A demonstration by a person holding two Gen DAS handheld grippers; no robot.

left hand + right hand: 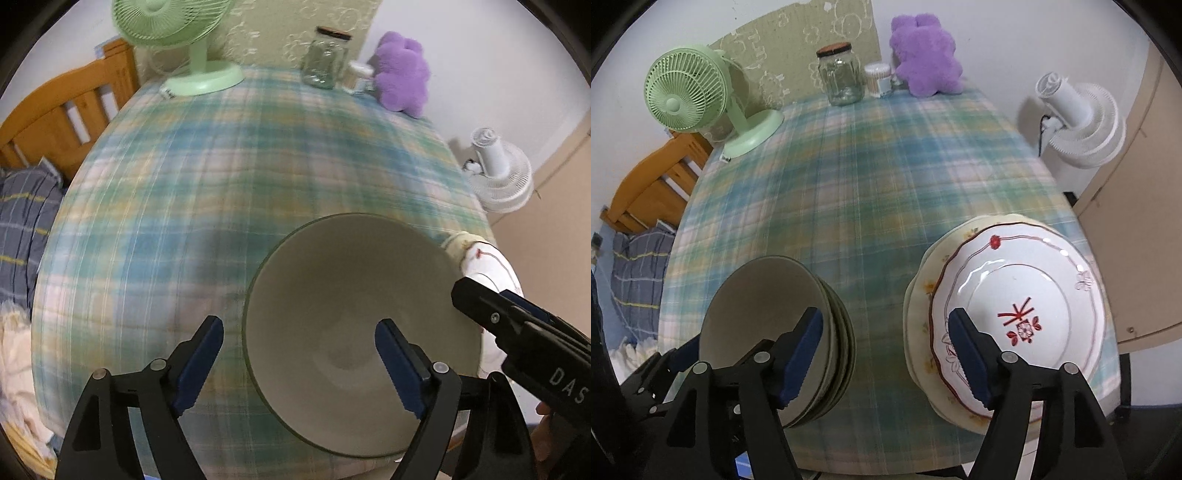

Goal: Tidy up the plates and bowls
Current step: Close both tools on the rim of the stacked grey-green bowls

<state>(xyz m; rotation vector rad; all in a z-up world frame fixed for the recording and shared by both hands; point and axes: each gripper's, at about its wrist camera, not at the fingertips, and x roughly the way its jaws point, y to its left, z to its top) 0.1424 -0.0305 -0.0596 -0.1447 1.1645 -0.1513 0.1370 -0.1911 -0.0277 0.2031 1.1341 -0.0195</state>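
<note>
While both grippers hang tilted down over the near edge of the desk (871,177), their jaws stand spread and pinch nothing. The left gripper (299,363) straddles the near-left rim of the top bowl (354,314), one finger (397,369) inside it and the other outside over the plaid cloth. That bowl tops a nested stack of bowls (783,332) at the near left. The right gripper (884,356) hovers between that stack and the plates (1015,314) at the near right, where a white plate with red flowers lies on a cream one. Along the far edge stand a green fan (690,96), a jar (840,77) and a purple plush (923,55).
</note>
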